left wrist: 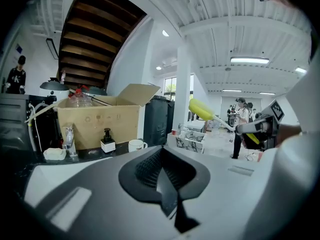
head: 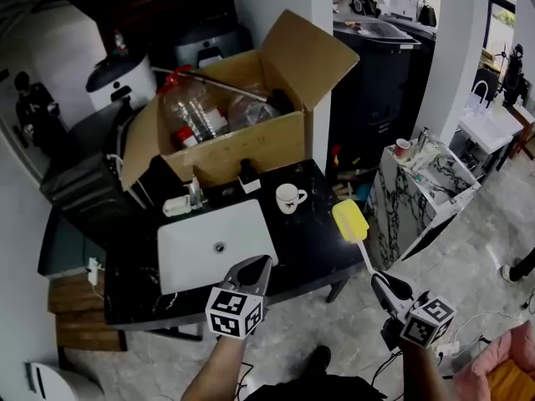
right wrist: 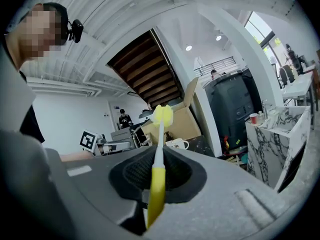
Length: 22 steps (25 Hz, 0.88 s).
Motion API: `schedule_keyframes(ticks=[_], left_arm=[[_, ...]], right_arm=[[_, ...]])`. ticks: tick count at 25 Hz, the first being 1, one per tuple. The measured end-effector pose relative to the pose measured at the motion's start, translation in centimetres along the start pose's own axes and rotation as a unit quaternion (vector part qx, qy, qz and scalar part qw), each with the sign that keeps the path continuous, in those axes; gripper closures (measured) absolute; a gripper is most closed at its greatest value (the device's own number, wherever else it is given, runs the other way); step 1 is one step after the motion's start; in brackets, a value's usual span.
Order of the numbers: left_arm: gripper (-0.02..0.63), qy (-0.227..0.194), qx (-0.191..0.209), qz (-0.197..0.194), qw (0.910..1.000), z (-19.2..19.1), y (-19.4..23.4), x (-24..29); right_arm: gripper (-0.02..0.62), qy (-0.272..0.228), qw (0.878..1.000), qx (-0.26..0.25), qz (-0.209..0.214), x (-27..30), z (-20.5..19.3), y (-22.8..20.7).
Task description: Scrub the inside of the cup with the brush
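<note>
Right claw grasps the brush; left claw clenched, empty. The cup waits near the worktop far edge, unscrubbed.

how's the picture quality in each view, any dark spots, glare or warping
Head view: dim, black counter shows little detail, white cup stands out. Left gripper view: fisheye bending, black corners, bright ceiling light. Right gripper view: same bending; brush handle near the lens looks soft.

White cup on black worktop; brush with yellow head, white-and-yellow handle; brown cardboard box; black-and-white square markers on left hand-held gripper and right hand-held gripper.
</note>
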State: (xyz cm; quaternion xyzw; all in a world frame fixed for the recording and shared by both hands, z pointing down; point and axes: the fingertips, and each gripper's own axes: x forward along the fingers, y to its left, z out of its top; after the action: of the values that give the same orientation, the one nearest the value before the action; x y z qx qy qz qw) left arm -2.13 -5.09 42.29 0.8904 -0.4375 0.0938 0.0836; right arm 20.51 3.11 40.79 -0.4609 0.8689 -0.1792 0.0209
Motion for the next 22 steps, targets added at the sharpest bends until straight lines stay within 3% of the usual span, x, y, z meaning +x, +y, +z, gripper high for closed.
schedule_keyframes(ticks=[10, 22], left_arm=[[0.578, -0.002, 0.007, 0.020, 0.9998, 2.8, 0.3, 5.2], [0.493, -0.028, 0.000, -0.002, 0.9996, 3.8, 5.9, 10.2]], right_arm=[[0.552, 0.004, 0.999, 0.025, 0.045, 3.0, 1.7, -3.8], [0.552, 0.022, 0.999, 0.018, 0.037, 11.1, 4.2, -5.7]])
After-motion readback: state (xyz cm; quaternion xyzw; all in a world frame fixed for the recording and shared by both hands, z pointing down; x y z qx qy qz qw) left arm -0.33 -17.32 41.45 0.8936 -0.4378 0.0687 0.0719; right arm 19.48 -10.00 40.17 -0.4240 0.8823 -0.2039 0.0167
